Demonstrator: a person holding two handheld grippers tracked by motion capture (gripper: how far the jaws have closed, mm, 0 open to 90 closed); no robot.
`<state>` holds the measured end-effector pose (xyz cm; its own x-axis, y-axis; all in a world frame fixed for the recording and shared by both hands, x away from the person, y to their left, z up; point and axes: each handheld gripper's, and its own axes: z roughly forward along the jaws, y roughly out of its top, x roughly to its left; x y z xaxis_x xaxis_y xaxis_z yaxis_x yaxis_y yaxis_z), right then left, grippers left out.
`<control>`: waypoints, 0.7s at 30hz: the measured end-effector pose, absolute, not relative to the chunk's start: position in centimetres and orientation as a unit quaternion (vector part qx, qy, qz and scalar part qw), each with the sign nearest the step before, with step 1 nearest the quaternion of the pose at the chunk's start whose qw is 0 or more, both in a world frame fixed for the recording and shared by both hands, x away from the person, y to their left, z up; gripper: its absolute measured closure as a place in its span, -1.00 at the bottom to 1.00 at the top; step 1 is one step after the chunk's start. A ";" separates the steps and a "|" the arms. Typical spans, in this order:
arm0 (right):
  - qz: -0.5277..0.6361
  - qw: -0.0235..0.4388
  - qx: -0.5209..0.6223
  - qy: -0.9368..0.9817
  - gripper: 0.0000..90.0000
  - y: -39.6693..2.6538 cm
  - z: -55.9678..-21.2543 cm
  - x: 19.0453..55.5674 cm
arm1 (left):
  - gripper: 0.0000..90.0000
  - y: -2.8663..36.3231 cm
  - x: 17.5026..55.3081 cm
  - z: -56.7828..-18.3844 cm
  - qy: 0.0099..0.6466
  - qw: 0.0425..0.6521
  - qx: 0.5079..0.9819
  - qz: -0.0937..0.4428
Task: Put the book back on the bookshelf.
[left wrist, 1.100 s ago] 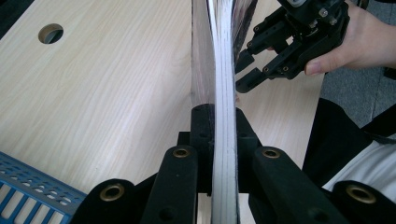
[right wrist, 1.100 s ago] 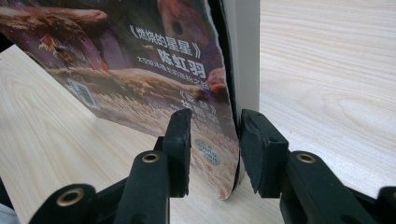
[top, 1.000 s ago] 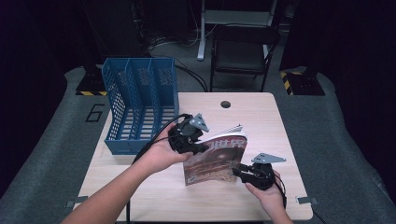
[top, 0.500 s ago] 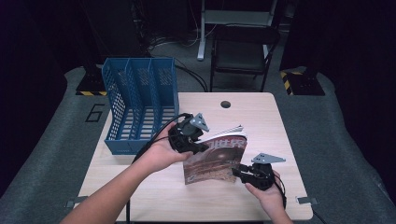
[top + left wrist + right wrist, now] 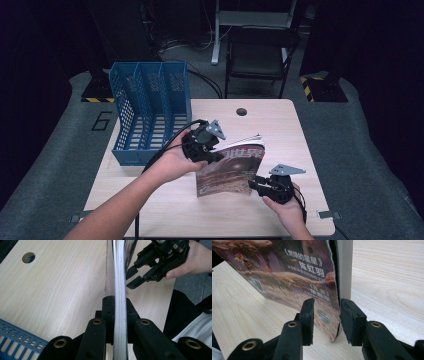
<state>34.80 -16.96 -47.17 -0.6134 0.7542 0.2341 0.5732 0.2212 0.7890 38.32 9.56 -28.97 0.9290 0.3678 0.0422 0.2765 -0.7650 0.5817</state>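
Nothing has moved: left gripper [image 5: 117, 307] keeps pinching the magazine [image 5: 232, 167] upright on the table [image 5: 280, 125]; right gripper [image 5: 325, 312] spread around its lower corner (not clamped), so handover pending.

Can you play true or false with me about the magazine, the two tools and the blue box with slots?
1. The left tool is shut on the magazine. True: its jaws pinch the magazine's edge.
2. The magazine lies flat on the table. False: it stands up on its bottom edge.
3. The right tool squeezes the magazine tight. False: its jaws stand open on both sides of the lower corner, with gaps.
4. The blue file rack stands on the table's left side. True.
5. The magazine is inside the blue file rack. False: it is beside it, out on the table.
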 end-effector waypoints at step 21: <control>0.452 0.094 0.432 0.775 0.38 -17.1 -47.3 34.9 | 0.87 9.0 38.6 -26.6 0.179 0.267 0.942 0.097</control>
<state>34.92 -17.06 -47.30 -0.6089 0.7546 0.2444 0.5842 0.2182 0.7817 38.60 9.01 -26.63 0.9173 0.3886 0.0870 0.2850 -0.7933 0.5380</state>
